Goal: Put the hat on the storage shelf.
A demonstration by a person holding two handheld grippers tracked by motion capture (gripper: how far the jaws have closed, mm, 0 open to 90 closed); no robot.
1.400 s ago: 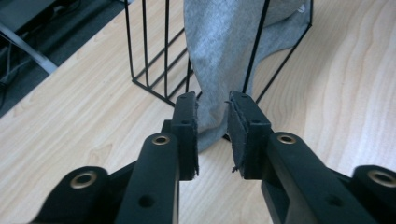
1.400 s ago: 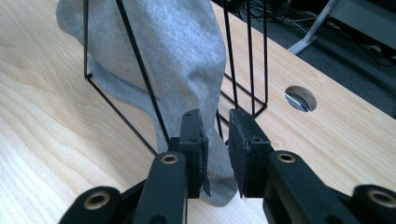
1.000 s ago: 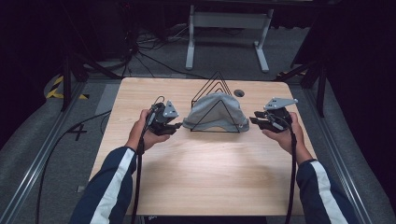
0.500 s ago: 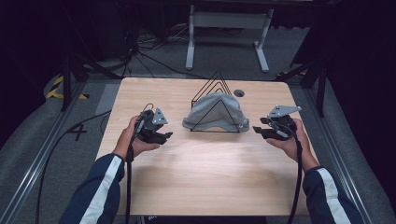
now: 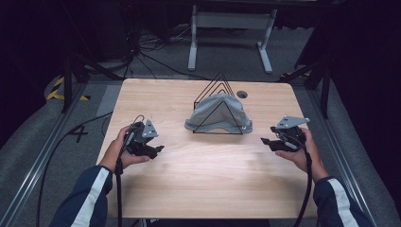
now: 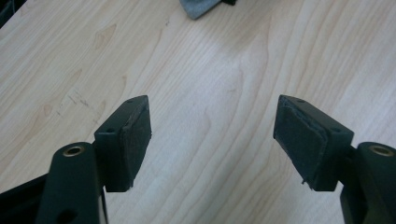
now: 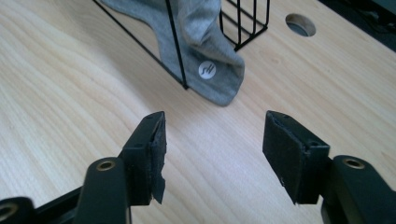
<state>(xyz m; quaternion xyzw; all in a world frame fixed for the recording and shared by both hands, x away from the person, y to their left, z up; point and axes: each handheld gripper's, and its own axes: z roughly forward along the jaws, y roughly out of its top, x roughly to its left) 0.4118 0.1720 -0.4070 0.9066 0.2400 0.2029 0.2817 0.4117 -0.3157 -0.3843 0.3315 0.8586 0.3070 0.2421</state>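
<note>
A grey cloth [image 5: 215,113] hangs draped over a black triangular wire rack [image 5: 218,97] at the middle of the wooden table [image 5: 208,184]. My left gripper [image 5: 158,150] is held left of the rack, open, with bare wood between its pads [image 6: 135,140]; a corner of the cloth [image 6: 198,7] lies far ahead. My right gripper [image 5: 265,142] is held right of the rack, also open with nothing in it. In the right gripper view the cloth's end [image 7: 212,79], with a round white logo, hangs by the rack's wire [image 7: 175,46] just ahead.
A round cable hole [image 5: 242,94] lies in the tabletop behind the rack, also seen as the cable hole [image 7: 300,24]. A white metal stand [image 5: 227,28] and cables [image 5: 142,52] lie on the floor beyond the table. Metal rails [image 5: 42,156] flank the table.
Both grippers have drawn back from the cloth on the rack, outward and toward the table's near side. The cloth stays draped on the rack.
</note>
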